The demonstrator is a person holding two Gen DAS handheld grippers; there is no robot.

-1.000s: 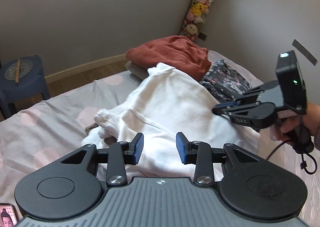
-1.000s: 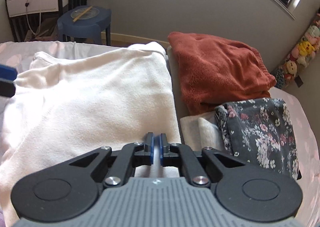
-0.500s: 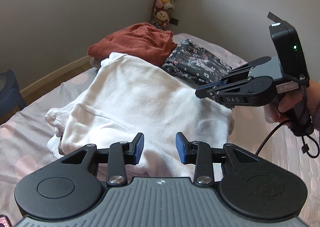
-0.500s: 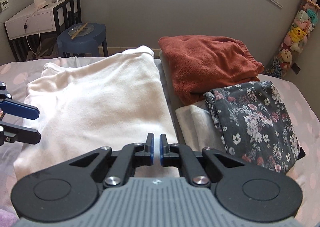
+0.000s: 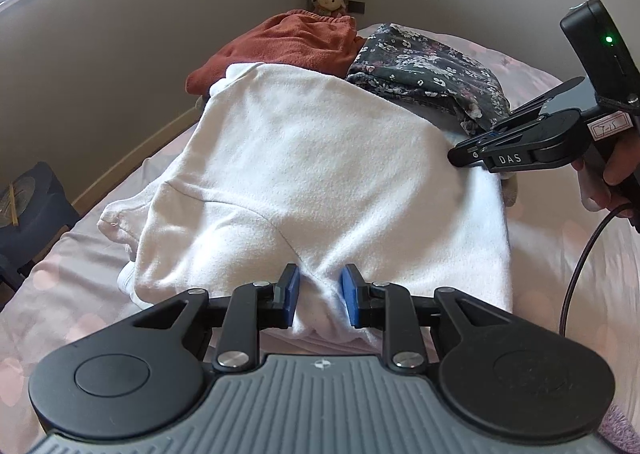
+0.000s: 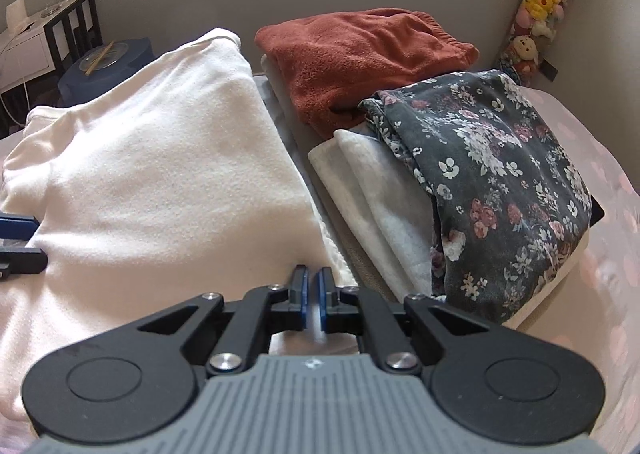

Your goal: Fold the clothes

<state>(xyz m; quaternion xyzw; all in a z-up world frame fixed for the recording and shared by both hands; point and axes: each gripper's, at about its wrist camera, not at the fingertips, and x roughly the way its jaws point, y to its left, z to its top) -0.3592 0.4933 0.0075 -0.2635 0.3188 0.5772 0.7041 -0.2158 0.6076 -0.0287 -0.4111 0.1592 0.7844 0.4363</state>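
Now the white top (image 5: 312,182) lies spread on the bed (image 5: 60,286), and it is the landmark. At its near edge, the left gripper (image 5: 319,296) has its pads apart with a bunched fold of the top between them. At its right edge, the right gripper (image 6: 313,296) has its pads almost together on the cloth. Just beyond the top sit the rust towel (image 6: 360,54) and the flowered cloth (image 6: 500,174). Bare bed stays free to its left. Half a second ago the left pads only hovered near the top.
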